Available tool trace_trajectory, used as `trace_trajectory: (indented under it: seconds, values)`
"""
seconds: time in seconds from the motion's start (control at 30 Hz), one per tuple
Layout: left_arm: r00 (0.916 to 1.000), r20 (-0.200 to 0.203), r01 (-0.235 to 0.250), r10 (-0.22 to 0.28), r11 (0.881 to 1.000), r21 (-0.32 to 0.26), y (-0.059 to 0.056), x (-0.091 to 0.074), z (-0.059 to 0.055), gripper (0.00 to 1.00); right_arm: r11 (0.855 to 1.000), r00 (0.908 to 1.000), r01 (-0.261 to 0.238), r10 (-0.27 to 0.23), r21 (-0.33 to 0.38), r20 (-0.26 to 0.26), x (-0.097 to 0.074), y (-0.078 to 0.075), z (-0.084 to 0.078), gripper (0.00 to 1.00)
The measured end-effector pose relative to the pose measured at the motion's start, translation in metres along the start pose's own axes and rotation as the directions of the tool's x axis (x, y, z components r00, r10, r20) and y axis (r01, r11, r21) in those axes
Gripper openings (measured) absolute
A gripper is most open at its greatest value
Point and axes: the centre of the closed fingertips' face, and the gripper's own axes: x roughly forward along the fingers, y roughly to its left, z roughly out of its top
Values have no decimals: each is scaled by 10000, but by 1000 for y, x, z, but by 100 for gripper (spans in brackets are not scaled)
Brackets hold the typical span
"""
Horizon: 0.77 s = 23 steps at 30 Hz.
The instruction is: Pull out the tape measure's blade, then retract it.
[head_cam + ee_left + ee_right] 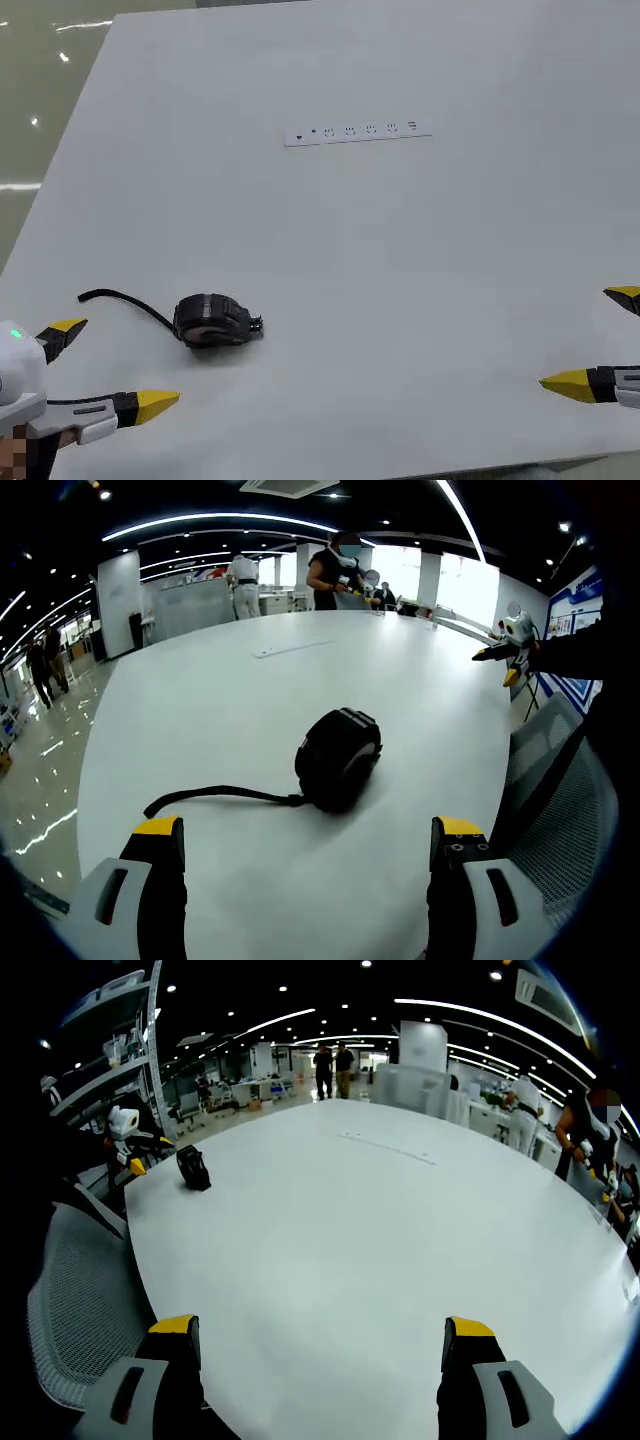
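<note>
One tape measure [212,320] on white office table [420,260].

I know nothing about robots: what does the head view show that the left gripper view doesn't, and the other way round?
Head view's extra: the socket holes along the flat white power strip, and a green light on the yellow-tipped left gripper.
Left gripper view's extra: people standing beyond the white table, and a grey mesh chair.
Shared: the black rounded tape measure with its black strap, no blade drawn out, and the right gripper, open like the left.

The left tool [120,362] and right tool [585,337] hover well apart, jaws spread wide.
</note>
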Motion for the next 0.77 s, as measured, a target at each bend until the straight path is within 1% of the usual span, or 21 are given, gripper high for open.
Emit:
trace_trajectory:
  seconds: [0.07, 0.1, 0.17, 0.27, 0.33, 0.4, 0.47, 0.6, 0.77]
  values:
    - [10000, 3, -63, 63, 10000, -22, 1, 0, -3, 99, 10000, 10000, -21, 21, -17, -4, 1, 0, -2, 99]
    - [9999, -86, -111, 110, 9999, -76, 1, 0, -5, 99, 10000, 10000, -32, 32, -32, -58, 1, 0, -4, 99]
    - [9999, -86, -68, 67, 9998, -162, 0, 0, -6, 99, 10000, 9999, -68, 68, -20, -138, 1, 0, -8, 99]
    - [9999, -151, -24, 21, 9998, -195, -2, 0, -9, 99, 10000, 9998, 17, -16, 50, -188, 1, -1, -11, 99]
    - [9999, -169, 24, -27, 9998, -213, -3, 1, -9, 99, 9999, 9999, 49, -47, 147, -163, 0, -2, -12, 99]
    - [9999, -145, 73, -75, 9998, -194, -4, 1, -8, 99, 9995, 10000, 60, -59, 313, -31, -2, -4, -11, 99]
    - [9999, -137, 96, -98, 9998, -169, -5, 2, -8, 99, 9994, 9999, 107, -106, 338, -26, -2, -4, -11, 99]
    - [9999, -95, 65, -67, 9999, -150, -4, 1, -5, 99, 10000, 9997, -15, 17, 68, -262, -1, 1, -15, 99]
    - [9999, -100, 55, -56, 9999, -100, -5, -1, -5, 99, 10000, 9999, -20, 21, 41, -112, -2, 0, -12, 99]
